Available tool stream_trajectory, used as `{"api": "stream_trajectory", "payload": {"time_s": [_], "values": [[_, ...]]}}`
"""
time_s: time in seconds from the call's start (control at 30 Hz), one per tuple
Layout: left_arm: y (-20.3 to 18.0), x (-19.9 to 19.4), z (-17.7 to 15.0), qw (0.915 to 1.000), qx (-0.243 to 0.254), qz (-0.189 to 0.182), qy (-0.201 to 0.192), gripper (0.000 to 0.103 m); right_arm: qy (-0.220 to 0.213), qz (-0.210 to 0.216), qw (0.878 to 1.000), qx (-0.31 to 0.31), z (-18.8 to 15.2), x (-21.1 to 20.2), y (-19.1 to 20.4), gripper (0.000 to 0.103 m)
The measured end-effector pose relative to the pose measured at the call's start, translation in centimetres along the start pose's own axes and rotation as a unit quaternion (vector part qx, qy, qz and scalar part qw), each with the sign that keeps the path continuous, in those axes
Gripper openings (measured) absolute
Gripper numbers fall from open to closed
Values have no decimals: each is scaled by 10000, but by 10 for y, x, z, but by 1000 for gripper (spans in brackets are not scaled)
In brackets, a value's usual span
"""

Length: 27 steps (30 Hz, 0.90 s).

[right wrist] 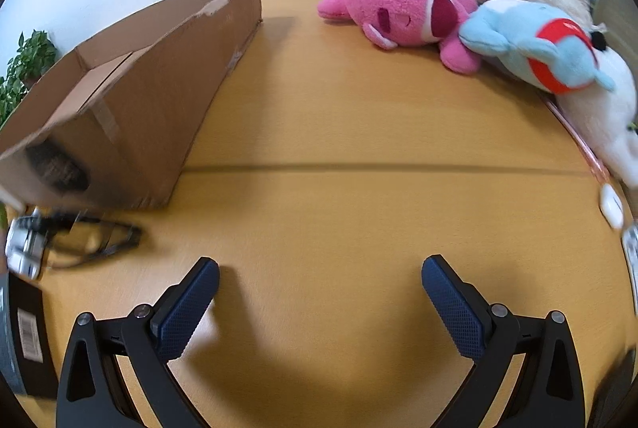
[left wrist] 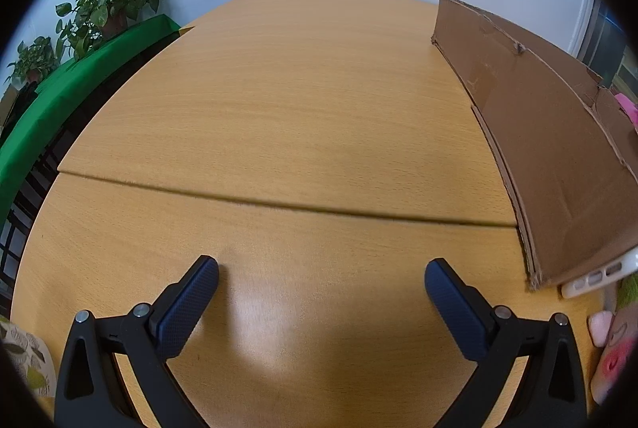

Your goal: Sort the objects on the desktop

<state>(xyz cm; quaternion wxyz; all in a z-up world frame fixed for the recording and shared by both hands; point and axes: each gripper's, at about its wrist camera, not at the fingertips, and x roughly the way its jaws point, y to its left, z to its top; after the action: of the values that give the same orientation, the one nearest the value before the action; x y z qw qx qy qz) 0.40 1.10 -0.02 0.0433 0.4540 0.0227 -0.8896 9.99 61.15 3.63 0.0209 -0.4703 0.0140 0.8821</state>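
My left gripper (left wrist: 321, 268) is open and empty above the bare wooden desk (left wrist: 279, 109). A brown cardboard box (left wrist: 550, 156) stands to its right. A white phone case (left wrist: 598, 274) lies at the box's near corner. My right gripper (right wrist: 320, 266) is open and empty over the desk (right wrist: 359, 220). The box (right wrist: 131, 101) is at its left, open side up. Black glasses (right wrist: 95, 240) and a silver object (right wrist: 24, 248) lie in front of the box. A pink plush (right wrist: 402, 11), a blue plush (right wrist: 534, 45) and a white plush (right wrist: 598, 101) lie at the far right.
Potted plants (left wrist: 111, 1) and a green cloth (left wrist: 71, 89) are beyond the desk's left edge. A pink-and-green plush (left wrist: 614, 344) lies at the right edge of the left wrist view. A black box with a barcode (right wrist: 24, 336) and a white mouse (right wrist: 612, 206) sit at the desk's edges.
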Motion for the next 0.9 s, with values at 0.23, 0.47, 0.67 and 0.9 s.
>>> {"api": "stream_trajectory", "payload": {"time_s": [0.23,0.47,0.67,0.9], "values": [[-21,-106,-27,9940,-324,-744,-739,102,-1323,312,9890,-583,-49,-124,61,103],[-104,-151,-50,9721,-50,-2311,-401,102,-2496,1761,9449,-1174,-63,-224,141,103],[-154,-88,-83,9593,32,-2702,817,97,-2545,2599,9247,-1123,-60,-236,177,103],[-144,-116,-93,9437,-97,-3219,761,88,-1335,3104,9371,-872,-65,-194,193,103]]}}
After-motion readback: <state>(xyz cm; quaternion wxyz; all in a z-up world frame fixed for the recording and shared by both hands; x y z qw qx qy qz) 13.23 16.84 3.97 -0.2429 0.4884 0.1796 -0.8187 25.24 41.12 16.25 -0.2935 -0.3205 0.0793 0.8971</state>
